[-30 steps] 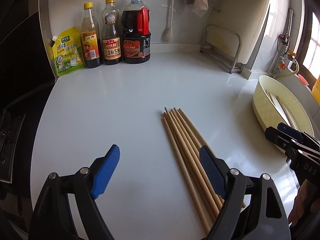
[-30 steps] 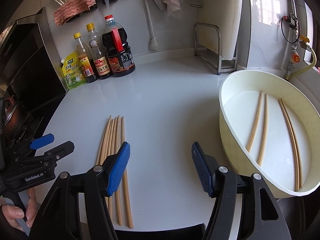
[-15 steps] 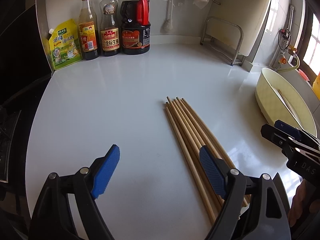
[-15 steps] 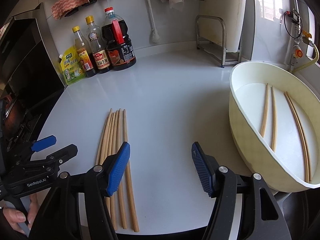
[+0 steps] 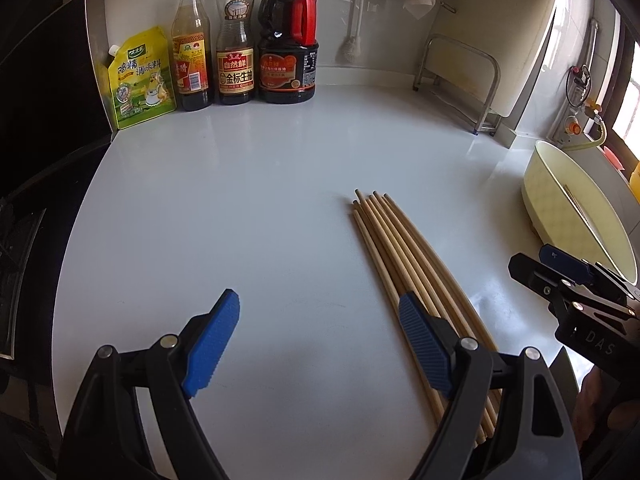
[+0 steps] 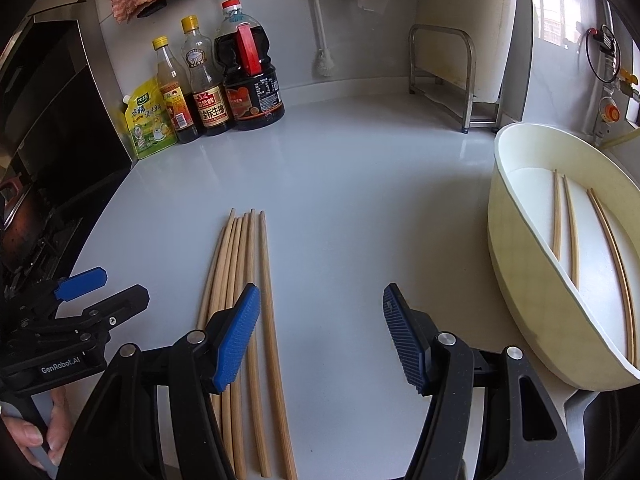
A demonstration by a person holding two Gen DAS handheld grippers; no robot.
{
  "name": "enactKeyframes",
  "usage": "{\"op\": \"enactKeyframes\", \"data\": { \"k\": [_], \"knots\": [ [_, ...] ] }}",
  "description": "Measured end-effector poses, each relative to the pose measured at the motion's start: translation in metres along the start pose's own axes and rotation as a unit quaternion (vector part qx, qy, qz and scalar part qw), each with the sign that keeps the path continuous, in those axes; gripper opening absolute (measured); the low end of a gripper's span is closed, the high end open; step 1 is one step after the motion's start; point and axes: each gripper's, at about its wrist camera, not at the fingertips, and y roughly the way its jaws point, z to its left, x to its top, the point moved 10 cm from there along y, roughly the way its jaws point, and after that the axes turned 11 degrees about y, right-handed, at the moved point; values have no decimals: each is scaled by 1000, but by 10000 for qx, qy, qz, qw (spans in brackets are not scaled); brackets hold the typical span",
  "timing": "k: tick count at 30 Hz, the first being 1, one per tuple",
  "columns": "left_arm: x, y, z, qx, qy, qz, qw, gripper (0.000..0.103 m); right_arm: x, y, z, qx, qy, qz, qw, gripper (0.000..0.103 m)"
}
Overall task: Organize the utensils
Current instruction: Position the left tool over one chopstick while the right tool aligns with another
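Note:
Several wooden chopsticks (image 5: 404, 256) lie side by side on the white counter, also in the right wrist view (image 6: 244, 276). A cream oval basin (image 6: 520, 280) at the right holds several more chopsticks (image 6: 568, 224); it shows in the left wrist view too (image 5: 560, 208). My left gripper (image 5: 320, 340) is open and empty, its right finger over the bundle's near end. My right gripper (image 6: 320, 336) is open and empty, just right of the bundle, with its left finger over it. Each gripper shows in the other's view, the left (image 6: 80, 300) and the right (image 5: 568, 284).
Three sauce bottles (image 5: 236, 40) and a yellow seasoning pouch (image 5: 140, 76) stand at the back left wall. A metal rack with a cutting board (image 5: 472, 72) stands at the back right. A dark stove (image 6: 28, 220) lies beyond the counter's left edge.
Both grippers have drawn back and shifted left; the basin has slid towards the right edge of both views. Both stay open and the chopsticks have not moved.

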Motion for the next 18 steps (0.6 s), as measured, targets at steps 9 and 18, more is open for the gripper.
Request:
{"op": "enactKeyframes", "data": {
  "k": [9,18],
  "knots": [
    [-2,3,-1,16,-26,51,10000,80,-1,7,-2,-4,-3,83,10000,61],
    [-4,3,-2,51,-29,86,9999,80,-3,7,-7,39,41,131,9999,61]
  ]
}}
